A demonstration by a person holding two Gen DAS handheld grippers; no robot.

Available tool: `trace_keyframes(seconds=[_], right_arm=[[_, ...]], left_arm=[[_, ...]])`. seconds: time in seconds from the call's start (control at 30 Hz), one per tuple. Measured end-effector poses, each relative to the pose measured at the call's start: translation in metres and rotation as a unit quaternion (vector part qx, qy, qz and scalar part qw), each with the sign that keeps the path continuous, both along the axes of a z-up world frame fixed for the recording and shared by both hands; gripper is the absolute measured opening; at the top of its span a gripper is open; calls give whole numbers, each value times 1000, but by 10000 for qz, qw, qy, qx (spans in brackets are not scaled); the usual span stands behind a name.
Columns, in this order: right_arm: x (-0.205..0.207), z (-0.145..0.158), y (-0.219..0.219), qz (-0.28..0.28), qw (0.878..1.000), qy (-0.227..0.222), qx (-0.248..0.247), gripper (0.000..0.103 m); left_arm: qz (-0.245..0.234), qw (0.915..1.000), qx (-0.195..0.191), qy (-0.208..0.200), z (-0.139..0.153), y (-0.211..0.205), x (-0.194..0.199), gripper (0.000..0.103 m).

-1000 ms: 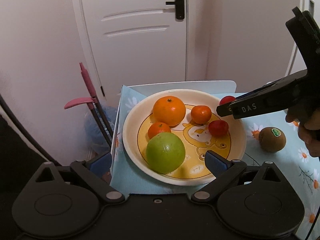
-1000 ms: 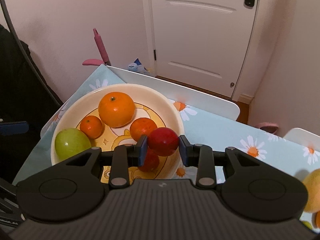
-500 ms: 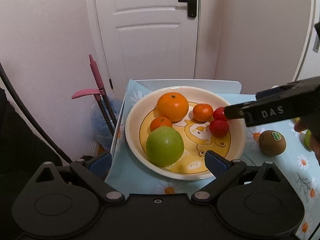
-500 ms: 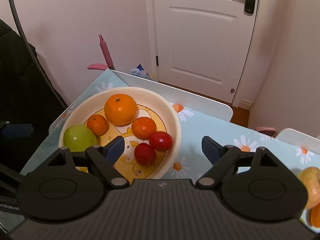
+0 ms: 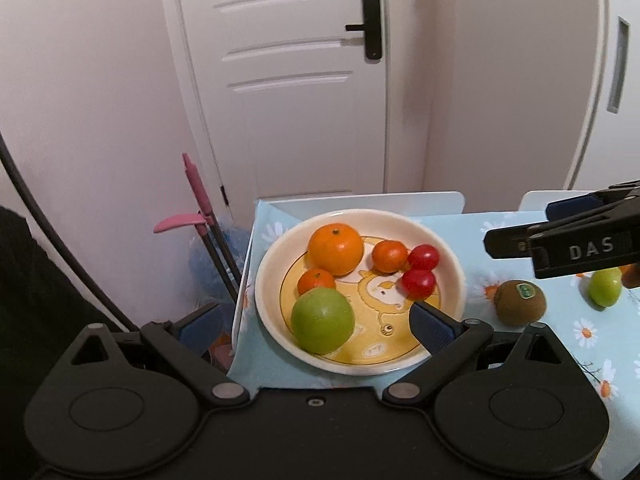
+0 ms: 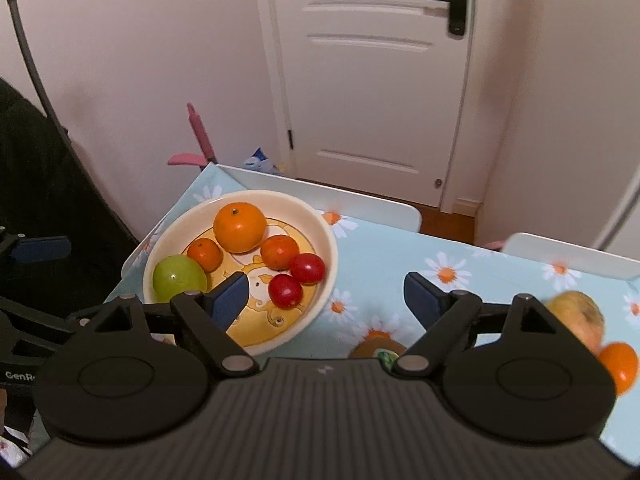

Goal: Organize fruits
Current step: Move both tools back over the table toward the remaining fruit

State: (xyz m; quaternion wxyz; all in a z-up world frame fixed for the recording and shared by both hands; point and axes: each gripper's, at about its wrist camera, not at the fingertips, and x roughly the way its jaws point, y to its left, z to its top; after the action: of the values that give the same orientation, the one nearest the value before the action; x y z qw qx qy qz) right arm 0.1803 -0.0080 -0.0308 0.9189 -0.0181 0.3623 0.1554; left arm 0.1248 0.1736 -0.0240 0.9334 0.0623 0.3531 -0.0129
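Observation:
A cream plate (image 5: 267,264) (image 6: 325,240) holds a big orange (image 5: 335,248), two small tangerines (image 5: 389,256), a green apple (image 5: 322,319) and two red cherry tomatoes (image 5: 418,282) (image 6: 307,267). Just right of the plate, a kiwi (image 5: 519,302) lies on the cloth. My left gripper (image 5: 312,328) is open, its fingers on either side of the plate's near rim, touching no fruit. My right gripper (image 6: 326,298) hovers over the plate's right rim with its jaws opening and nothing between them. It also shows in the left wrist view as the right gripper (image 5: 560,244), above the kiwi.
Further right on the blue daisy tablecloth (image 6: 400,256) are a small green fruit (image 5: 605,286), a yellowish fruit (image 6: 576,318) and an orange (image 6: 618,366). The table's left edge drops off beside the plate, where pink-handled tools (image 5: 198,200) lean. A white door (image 6: 372,80) stands behind.
My right gripper let go of the red tomato, which now lies in the plate beside the other one. That gripper opened wide and drew back to the right. My left gripper pulled back slightly.

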Motion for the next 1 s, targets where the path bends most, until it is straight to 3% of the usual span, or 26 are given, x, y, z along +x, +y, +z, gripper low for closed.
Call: trace_keyframes(seconds=[0.2,0.47,0.77,1.0], right_arm=[[-24,12,-27,-524,9986,-63,9,103],[-46,8,-81,-1010,9947,-7,177,103],[-64,6,-162,-899,9959,64,73,103],[-64,-3,-224,-717,9973,122,26,103]], left_arm=[[-350,9994,-30,-58,10,-10,-9,101],[-717,9971,139,-214,18,-48,-25,101],[-628,9977,-18,-234,24,-107,-41,101],[-752,9969,-131,-206,11,-169,-44,101]])
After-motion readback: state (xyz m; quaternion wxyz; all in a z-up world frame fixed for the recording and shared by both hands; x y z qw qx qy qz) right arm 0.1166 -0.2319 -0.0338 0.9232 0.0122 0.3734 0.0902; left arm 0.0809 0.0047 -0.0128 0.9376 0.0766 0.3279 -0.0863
